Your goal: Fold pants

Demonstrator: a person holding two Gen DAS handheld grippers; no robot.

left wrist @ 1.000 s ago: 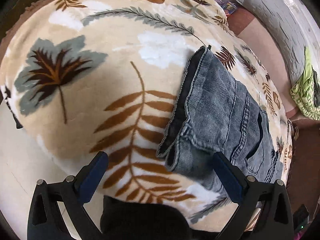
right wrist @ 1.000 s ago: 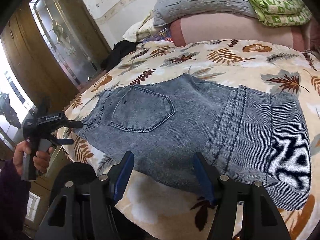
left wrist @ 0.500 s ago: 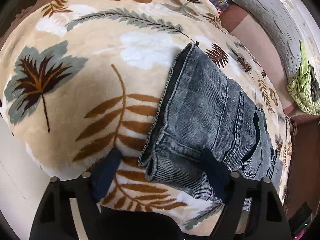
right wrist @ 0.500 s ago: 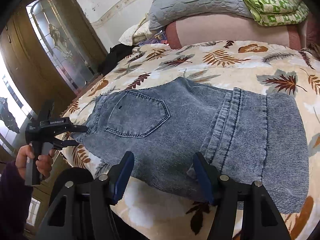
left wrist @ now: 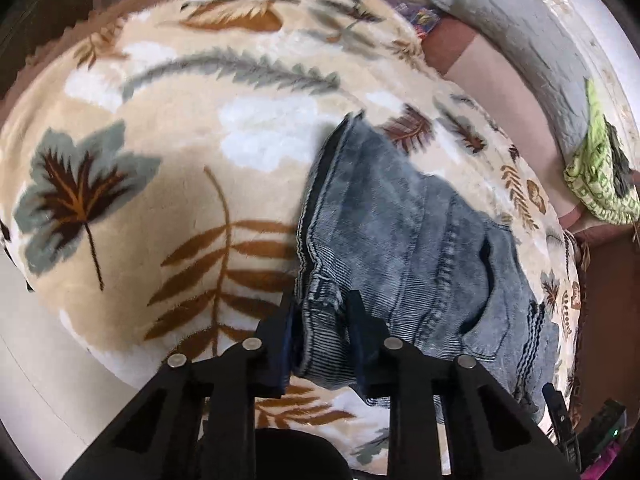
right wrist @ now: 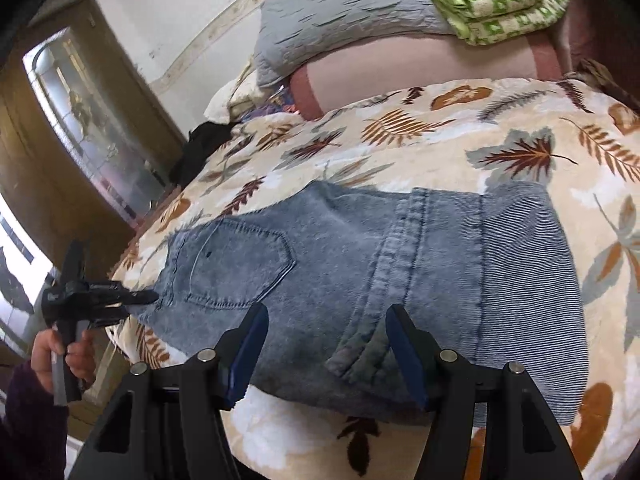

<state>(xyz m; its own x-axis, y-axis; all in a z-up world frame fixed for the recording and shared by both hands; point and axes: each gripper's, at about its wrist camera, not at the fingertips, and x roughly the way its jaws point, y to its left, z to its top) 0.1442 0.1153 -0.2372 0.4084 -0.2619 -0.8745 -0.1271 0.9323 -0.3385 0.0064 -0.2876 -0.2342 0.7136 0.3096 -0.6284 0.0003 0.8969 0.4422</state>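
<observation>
**Mia:** Where are the pants [right wrist: 360,276]?

**Ben:** They lie folded on the bed, on the leaf blanket [right wrist: 440,148]. They are blue jeans. One end sits right between the two fingers of the left tool [left wrist: 322,320].

**Mia:** Is the left tool biting them?

**Ben:** Its jaws are closing right now, with a bunched edge of the pants [left wrist: 400,240] between them. The cloth fills the gap and both fingers touch it.

**Mia:** And the right tool [right wrist: 326,344]?

**Ben:** It is let go, jaws apart. The near edge of the pants lies in front of it and runs between its fingers, but they do not squeeze it.

**Mia:** What does the right camera show that the left one does not?

**Ben:** The back pocket [right wrist: 240,264], flat on top, to the left of the right tool. Far left of it, a hand [right wrist: 64,348] in a dark sleeve holds the left tool [right wrist: 136,300] at the pants' end. Behind that is a wooden door.

**Mia:** And the left camera?

**Ben:** It shows the stacked layers at the fold edge, up close. Far ahead and to the right of that tool lie a grey pillow [left wrist: 520,40] and a green blanket [left wrist: 596,184].
</observation>
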